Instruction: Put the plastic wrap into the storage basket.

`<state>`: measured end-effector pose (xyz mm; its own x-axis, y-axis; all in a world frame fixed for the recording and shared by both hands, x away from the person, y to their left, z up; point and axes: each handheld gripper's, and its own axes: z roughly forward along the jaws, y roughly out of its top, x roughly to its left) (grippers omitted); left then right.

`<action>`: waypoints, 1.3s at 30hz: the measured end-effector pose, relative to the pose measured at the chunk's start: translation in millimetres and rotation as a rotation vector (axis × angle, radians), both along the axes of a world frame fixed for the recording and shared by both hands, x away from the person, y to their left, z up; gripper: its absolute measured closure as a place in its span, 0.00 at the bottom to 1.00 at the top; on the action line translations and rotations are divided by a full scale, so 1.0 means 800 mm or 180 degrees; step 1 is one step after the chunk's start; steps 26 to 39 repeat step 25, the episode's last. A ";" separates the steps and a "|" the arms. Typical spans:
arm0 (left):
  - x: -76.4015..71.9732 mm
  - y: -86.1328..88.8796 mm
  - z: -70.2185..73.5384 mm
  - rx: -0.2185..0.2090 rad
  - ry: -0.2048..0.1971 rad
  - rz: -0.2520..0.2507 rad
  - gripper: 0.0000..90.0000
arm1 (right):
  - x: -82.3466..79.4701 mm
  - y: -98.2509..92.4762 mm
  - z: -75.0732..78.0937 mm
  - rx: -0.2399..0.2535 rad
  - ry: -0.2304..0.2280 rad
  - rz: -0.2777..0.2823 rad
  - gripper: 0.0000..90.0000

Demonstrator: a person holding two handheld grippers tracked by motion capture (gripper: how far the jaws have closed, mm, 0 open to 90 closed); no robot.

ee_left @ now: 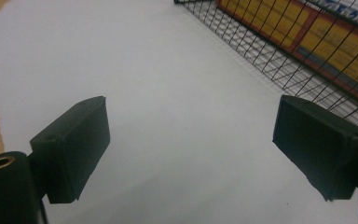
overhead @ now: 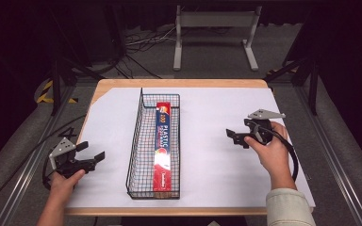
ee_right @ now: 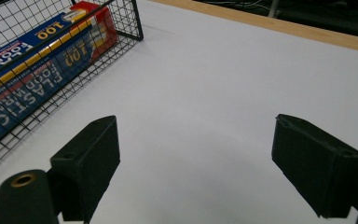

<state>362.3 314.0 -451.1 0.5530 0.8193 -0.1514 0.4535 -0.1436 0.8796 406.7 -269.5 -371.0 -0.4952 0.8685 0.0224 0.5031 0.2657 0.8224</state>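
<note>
A long black wire basket (overhead: 141, 141) stands lengthwise in the middle of the white-covered table. Inside it lies a red and blue plastic wrap box (overhead: 163, 143), along the basket's right side. My left gripper (overhead: 90, 151) is held low at the table's left edge, open and empty, its jaws wide apart and pointing right toward the basket (ee_left: 279, 51). My right gripper (overhead: 232, 136) hovers right of the basket, open and empty, pointing left. In the right gripper view the basket (ee_right: 135, 21) and the box (ee_right: 37, 70) sit at the upper left.
A white sheet (overhead: 207, 155) covers the wooden table (overhead: 179, 83), leaving bare wood at the far edge. Beyond the table stand a grey metal frame (overhead: 214, 28) and cables on the dark floor. Black stand legs flank both sides.
</note>
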 end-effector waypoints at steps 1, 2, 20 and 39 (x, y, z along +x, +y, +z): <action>0.000 0.001 -0.001 -0.0019 0.0020 0.0009 0.14 | 0.000 -0.001 -0.005 0.0009 -0.0005 -0.0010 0.17; 0.001 0.002 -0.001 -0.0018 0.0024 0.0001 0.13 | -0.001 -0.003 -0.011 0.0021 0.0003 -0.0024 0.17; 0.000 -0.003 -0.003 0.0065 0.0030 -0.0066 0.13 | -0.010 -0.030 -0.055 -0.0209 0.0263 -0.0071 0.15; 0.001 -0.006 -0.003 0.0116 0.0035 -0.0115 0.12 | -0.013 -0.035 -0.059 -0.0154 0.0276 -0.0084 0.15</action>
